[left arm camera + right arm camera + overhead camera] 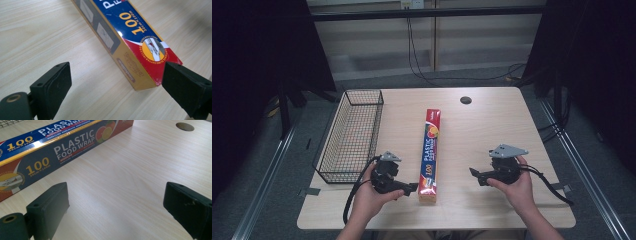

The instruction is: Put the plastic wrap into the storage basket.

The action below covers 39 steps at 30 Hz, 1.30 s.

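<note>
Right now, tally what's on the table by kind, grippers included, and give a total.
Plastic wrap box: 1
Wire basket: 1
Grippers: 2, the left gripper and the right gripper, both open
Total: 4

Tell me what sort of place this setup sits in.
Probably a lab or recording workspace, not a kitchen: a bare wooden table ringed by dark curtains, loose cables on the floor behind it, and just a plastic wrap box and wire basket laid out.
</note>
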Motion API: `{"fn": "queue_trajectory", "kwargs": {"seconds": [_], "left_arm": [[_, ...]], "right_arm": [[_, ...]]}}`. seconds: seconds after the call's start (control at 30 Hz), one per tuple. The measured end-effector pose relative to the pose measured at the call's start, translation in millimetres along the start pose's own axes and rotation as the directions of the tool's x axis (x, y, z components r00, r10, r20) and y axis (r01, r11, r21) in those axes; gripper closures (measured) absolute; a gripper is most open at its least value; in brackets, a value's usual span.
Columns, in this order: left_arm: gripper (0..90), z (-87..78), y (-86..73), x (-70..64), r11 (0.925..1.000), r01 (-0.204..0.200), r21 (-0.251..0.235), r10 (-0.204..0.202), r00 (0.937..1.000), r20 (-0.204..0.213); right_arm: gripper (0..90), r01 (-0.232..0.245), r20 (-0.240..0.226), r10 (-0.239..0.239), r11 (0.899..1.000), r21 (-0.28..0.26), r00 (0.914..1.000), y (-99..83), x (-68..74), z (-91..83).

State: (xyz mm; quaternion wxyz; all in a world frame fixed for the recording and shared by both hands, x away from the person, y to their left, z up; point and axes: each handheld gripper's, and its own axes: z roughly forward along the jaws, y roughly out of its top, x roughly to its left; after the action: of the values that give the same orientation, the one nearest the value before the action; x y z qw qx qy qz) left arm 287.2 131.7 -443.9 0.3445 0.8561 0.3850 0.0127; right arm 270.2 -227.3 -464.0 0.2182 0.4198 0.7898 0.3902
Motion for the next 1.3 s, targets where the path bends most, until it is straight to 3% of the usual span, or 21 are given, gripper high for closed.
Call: {"fn": "queue_trajectory", "kwargs": {"seconds": [0.37,0.43,0.7,0.97,1.3], "left_arm": [[6.9,9.2,17.5,-0.9,0.9997,0.025,-0.004,-0.025,0.9997,0.004],[6.9,14.1,26.5,-0.6,0.9996,0.018,0.02,-0.018,0.9998,0.002],[6.9,24.5,51.0,-1.2,0.9987,0.049,0.015,-0.049,0.9988,-0.005],[7.1,33.0,69.2,-1.5,0.998,0.051,0.037,-0.051,0.9987,0.001],[7.4,43.5,90.7,0.9,0.9951,0.091,0.038,-0.091,0.9958,-0.01]], "right_arm": [[5.2,-0.02,0.009,0.02,1.0,0.01,0.9998,-5.9,-7.3,-4.3],[5.2,-0.014,0.011,0.013,1.0,0.012,0.9998,-6.3,-6.9,-4.9],[5.5,-0.045,0.013,0.045,0.999,0.007,0.9989,-12.6,-11.8,-7.7],[5.5,-0.059,0.019,0.059,0.998,-0.004,0.9981,-12.8,-13.2,-9.2],[5.6,-0.056,0.006,0.056,0.998,-0.005,0.9984,-14.0,-11.0,-8.0]]}}
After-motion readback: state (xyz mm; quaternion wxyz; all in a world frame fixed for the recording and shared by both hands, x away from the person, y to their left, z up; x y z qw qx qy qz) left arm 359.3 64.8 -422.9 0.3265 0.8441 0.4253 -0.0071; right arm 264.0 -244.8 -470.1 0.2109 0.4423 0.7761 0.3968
